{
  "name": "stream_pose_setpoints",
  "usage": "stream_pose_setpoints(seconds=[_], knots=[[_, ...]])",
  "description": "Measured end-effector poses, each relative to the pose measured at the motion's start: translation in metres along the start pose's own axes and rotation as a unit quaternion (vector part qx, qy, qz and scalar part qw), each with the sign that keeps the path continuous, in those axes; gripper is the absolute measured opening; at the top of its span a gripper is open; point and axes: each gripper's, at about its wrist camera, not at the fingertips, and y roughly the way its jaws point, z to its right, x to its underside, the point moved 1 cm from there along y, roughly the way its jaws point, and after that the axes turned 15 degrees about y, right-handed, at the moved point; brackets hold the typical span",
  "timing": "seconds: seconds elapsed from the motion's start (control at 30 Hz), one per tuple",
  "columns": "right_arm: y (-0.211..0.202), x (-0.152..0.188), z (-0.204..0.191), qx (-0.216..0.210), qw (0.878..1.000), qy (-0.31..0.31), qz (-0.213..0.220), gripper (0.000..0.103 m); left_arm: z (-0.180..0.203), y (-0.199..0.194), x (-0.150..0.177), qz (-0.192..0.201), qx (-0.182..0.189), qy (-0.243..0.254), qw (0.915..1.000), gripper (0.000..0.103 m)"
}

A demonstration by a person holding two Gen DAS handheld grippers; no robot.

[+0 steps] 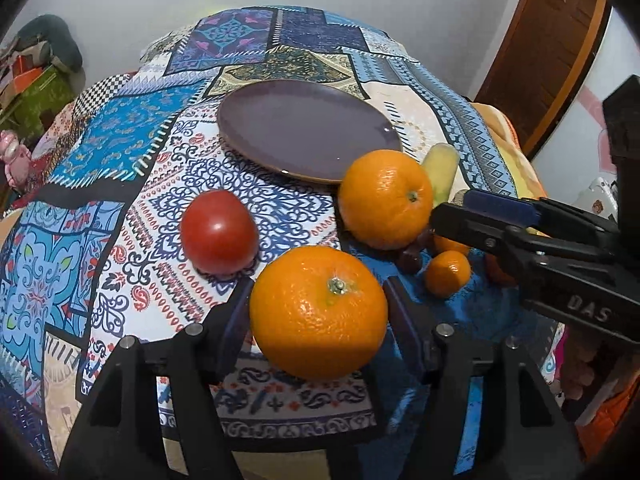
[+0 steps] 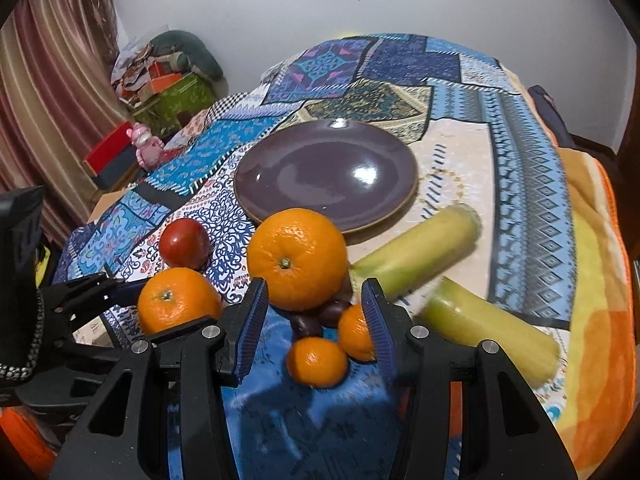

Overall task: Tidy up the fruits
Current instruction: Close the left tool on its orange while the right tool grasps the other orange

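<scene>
An empty purple plate (image 1: 308,128) (image 2: 326,168) lies on the patterned tablecloth. In front of it are two big oranges, a red tomato (image 1: 219,231) (image 2: 185,243), small mandarins (image 2: 317,362) and dark plums (image 2: 306,322). My left gripper (image 1: 318,304) is open with its pads on either side of the near orange (image 1: 319,312) (image 2: 179,306), not clamped. My right gripper (image 2: 314,312) is open just short of the second orange (image 2: 296,258) (image 1: 385,199), over the mandarins; it also shows in the left wrist view (image 1: 472,216).
Two yellow-green corn cobs (image 2: 416,252) (image 2: 488,330) lie right of the fruit pile. The tablecloth (image 2: 520,200) drops off at the right over an orange blanket. Boxes and a pink toy (image 2: 145,146) sit beyond the table's left side.
</scene>
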Motion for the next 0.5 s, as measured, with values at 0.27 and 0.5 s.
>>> stream_pose_setpoints(seconds=[0.27, 0.5], knots=[[0.022, -0.004, -0.009, 0.002, 1.000, -0.016, -0.020, 0.055, -0.003, 0.007, 0.004, 0.004, 0.015, -0.004, 0.9999, 0.066], [0.034, -0.006, -0.016, 0.008, 0.999, -0.034, -0.023, 0.071, -0.001, 0.014, 0.006, 0.001, 0.015, 0.000, 0.9999, 0.066]])
